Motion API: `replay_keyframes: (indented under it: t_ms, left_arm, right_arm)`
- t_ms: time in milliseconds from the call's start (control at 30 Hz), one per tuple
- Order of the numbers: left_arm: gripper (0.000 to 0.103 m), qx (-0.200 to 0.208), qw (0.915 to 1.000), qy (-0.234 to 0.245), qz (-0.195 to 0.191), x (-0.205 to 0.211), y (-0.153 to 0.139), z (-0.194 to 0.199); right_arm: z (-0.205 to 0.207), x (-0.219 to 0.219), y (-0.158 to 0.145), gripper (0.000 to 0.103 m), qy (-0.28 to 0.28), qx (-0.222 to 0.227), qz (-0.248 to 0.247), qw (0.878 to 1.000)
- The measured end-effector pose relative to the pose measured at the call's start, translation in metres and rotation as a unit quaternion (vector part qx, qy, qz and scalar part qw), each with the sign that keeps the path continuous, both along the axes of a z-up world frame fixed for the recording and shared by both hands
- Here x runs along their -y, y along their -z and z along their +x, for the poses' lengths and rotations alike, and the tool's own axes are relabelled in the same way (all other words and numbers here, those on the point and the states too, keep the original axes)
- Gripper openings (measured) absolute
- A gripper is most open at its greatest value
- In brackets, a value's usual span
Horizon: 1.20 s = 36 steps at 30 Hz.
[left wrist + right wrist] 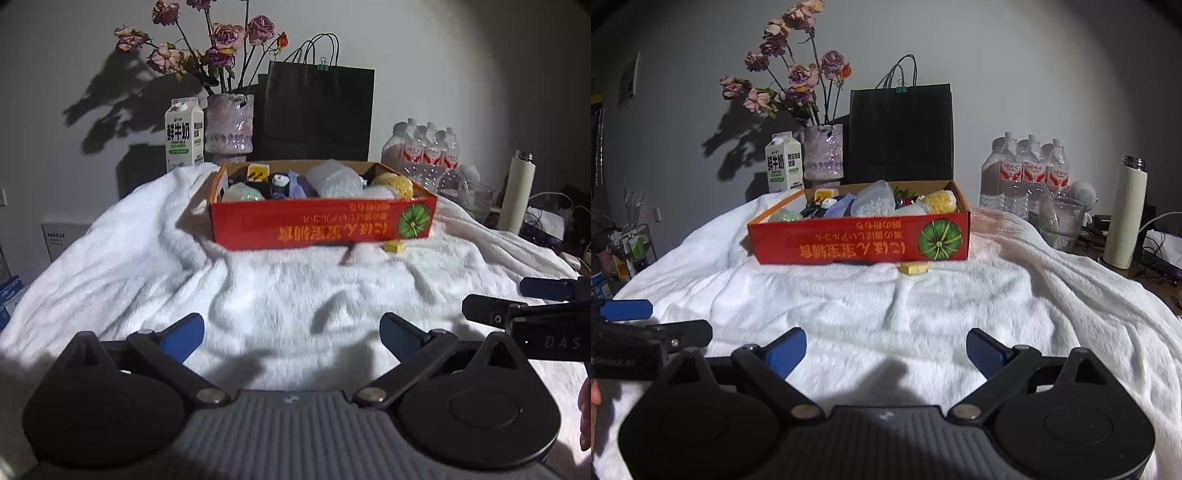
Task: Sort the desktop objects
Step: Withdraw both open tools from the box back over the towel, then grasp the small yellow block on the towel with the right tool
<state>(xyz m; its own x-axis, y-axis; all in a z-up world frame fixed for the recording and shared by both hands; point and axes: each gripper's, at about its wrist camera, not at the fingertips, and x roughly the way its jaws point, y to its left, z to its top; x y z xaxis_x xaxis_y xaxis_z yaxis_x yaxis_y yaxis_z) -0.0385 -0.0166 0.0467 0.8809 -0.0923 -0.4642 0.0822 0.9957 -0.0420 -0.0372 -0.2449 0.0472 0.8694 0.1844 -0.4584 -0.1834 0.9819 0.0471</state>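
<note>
With both the left gripper [291, 334] and right gripper [886, 350] spread wide and empty over the white fleece blanket [923, 314], best to reach for the small yellow block [914, 268] lying just before the red cardboard box [864, 242], approaching low and closing gently.
</note>
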Motion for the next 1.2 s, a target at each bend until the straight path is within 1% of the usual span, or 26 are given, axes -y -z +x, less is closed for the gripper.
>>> replay_keyframes:
  t_ms: [133, 233, 367, 400, 467, 500, 567, 600, 633, 667, 700, 733, 833, 933, 1033, 1200]
  left_arm:
    - [0.103, -0.002, 1.0000, 0.009, 0.001, 0.001, -0.002, 0.039]
    - [0.103, -0.014, 0.9998, 0.015, 0.005, 0.004, 0.000, 0.074]
    - [0.103, -0.034, 0.9991, 0.021, -0.016, 0.005, 0.005, 0.121]
    - [0.102, -0.040, 0.9988, 0.021, -0.021, 0.006, 0.007, 0.132]
    - [0.094, -0.048, 0.9983, 0.017, -0.027, 0.007, 0.012, 0.150]
    - [0.085, -0.048, 0.9983, 0.013, -0.029, 0.007, 0.014, 0.158]
    - [0.057, -0.054, 0.9981, 0.007, -0.030, 0.007, 0.019, 0.171]
    - [0.047, -0.059, 0.9976, 0.008, -0.034, 0.006, 0.022, 0.176]
    - [0.015, -0.063, 0.9970, 0.012, -0.044, 0.005, 0.025, 0.180]
    - [0.004, -0.070, 0.9959, 0.017, -0.055, 0.003, 0.028, 0.183]
    - [0.005, -0.076, 0.9947, 0.022, -0.065, 0.002, 0.032, 0.184]
    - [0.004, -0.081, 0.9940, 0.022, -0.070, 0.001, 0.034, 0.184]
    - [0.004, -0.075, 0.9950, 0.018, -0.063, 0.002, 0.033, 0.179]
    - [0.004, -0.059, 0.9964, 0.021, -0.056, 0.003, 0.023, 0.168]
    - [0.004, -0.041, 0.9979, 0.024, -0.045, 0.007, 0.011, 0.152]
    - [0.005, -0.023, 0.9982, 0.033, -0.046, 0.011, -0.002, 0.112]
  right_arm:
    - [0.045, 0.001, -0.003, 0.092, 0.002, -0.001, -0.006, 1.000]
    - [0.085, -0.001, -0.003, 0.092, 0.003, -0.014, -0.005, 1.000]
    - [0.142, -0.002, 0.004, 0.087, 0.007, -0.040, 0.010, 0.999]
    - [0.155, -0.002, 0.008, 0.086, 0.009, -0.049, 0.012, 0.999]
    - [0.179, -0.003, 0.019, 0.079, 0.015, -0.071, 0.014, 0.997]
    - [0.190, -0.003, 0.024, 0.077, 0.017, -0.084, 0.018, 0.996]
    - [0.206, -0.003, 0.033, 0.070, 0.012, -0.100, 0.025, 0.995]
    - [0.211, -0.004, 0.037, 0.066, 0.012, -0.106, 0.022, 0.994]
    - [0.213, -0.006, 0.040, 0.063, 0.012, -0.102, 0.011, 0.995]
    - [0.213, -0.007, 0.040, 0.057, 0.014, -0.099, 0.005, 0.995]
    - [0.211, -0.008, 0.040, 0.052, 0.016, -0.096, 0.000, 0.995]
    - [0.209, -0.009, 0.039, 0.036, 0.014, -0.093, -0.002, 0.996]
    - [0.201, -0.008, 0.037, 0.034, 0.010, -0.088, 0.000, 0.996]
    - [0.186, -0.010, 0.027, 0.034, 0.006, -0.079, -0.001, 0.997]
    - [0.157, -0.015, 0.012, 0.034, -0.009, -0.056, -0.003, 0.998]
    - [0.094, -0.023, -0.015, 0.034, -0.013, -0.001, -0.014, 1.000]
